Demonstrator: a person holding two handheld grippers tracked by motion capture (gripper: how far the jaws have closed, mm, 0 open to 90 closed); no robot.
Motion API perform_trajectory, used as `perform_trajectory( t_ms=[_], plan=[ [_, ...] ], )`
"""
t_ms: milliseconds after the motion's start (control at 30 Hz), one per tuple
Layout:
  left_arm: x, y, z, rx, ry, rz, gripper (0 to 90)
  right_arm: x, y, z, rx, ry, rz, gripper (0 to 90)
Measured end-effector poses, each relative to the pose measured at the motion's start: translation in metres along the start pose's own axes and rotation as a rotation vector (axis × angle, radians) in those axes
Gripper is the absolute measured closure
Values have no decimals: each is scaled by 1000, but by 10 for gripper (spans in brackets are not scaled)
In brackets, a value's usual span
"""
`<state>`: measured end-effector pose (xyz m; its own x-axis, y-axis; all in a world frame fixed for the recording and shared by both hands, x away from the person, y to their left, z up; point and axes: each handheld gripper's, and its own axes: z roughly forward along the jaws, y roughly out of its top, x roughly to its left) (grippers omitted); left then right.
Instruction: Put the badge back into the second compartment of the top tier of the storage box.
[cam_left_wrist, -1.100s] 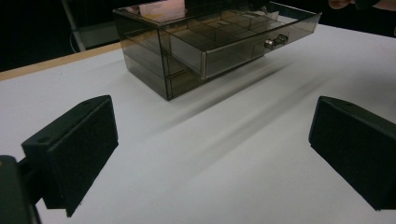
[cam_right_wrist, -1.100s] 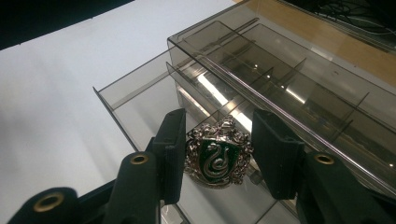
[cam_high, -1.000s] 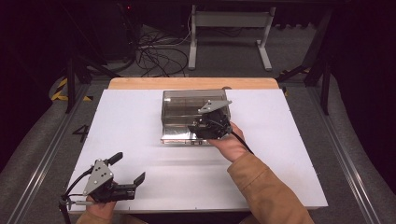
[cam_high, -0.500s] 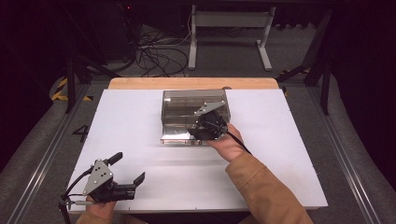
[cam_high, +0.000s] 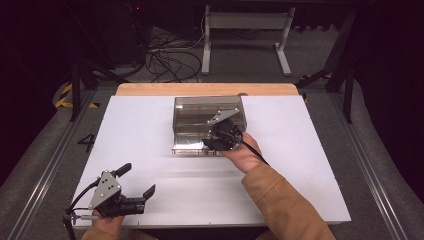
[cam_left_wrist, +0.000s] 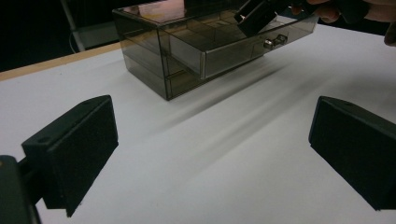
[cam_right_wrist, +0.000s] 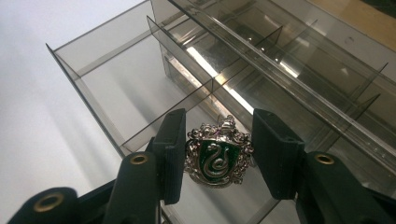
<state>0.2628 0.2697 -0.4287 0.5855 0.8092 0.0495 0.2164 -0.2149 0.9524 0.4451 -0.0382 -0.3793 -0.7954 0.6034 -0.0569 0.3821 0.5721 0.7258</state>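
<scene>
Silver crest badge with a green snake shield (cam_right_wrist: 217, 157) is sitting pinched between the two jaws of the right claw (cam_right_wrist: 217, 156), which is closing tight on it, hanging just above an open divided compartment of the pulled-out drawer (cam_right_wrist: 93, 84) of the smoky clear plastic drawer box (cam_high: 207, 117). Right claw (cam_high: 222, 137) is hovering over the box's front edge. Left claw (cam_high: 134, 181) is resting well apart from the box, at the near left of the white tabletop (cam_high: 310, 150), jaws standing wide open, gripping nothing.
</scene>
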Motion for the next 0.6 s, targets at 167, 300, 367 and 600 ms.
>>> perform_trajectory(
  t_ms=[167, 300, 367, 600],
  plan=[
    [0, 0, 0, -1, 1, 2, 22, 0, -1, 2, 12, 0, -8, 567],
    [0, 0, 0, -1, 1, 3, 22, 0, -1, 2, 16, 3, -9, 566],
    [0, 0, 0, -1, 1, 2, 22, 1, -1, 3, 23, 1, -8, 567],
    [0, 0, 0, 0, -1, 0, 22, 0, -2, 4, 35, 0, -8, 566]
  ],
)
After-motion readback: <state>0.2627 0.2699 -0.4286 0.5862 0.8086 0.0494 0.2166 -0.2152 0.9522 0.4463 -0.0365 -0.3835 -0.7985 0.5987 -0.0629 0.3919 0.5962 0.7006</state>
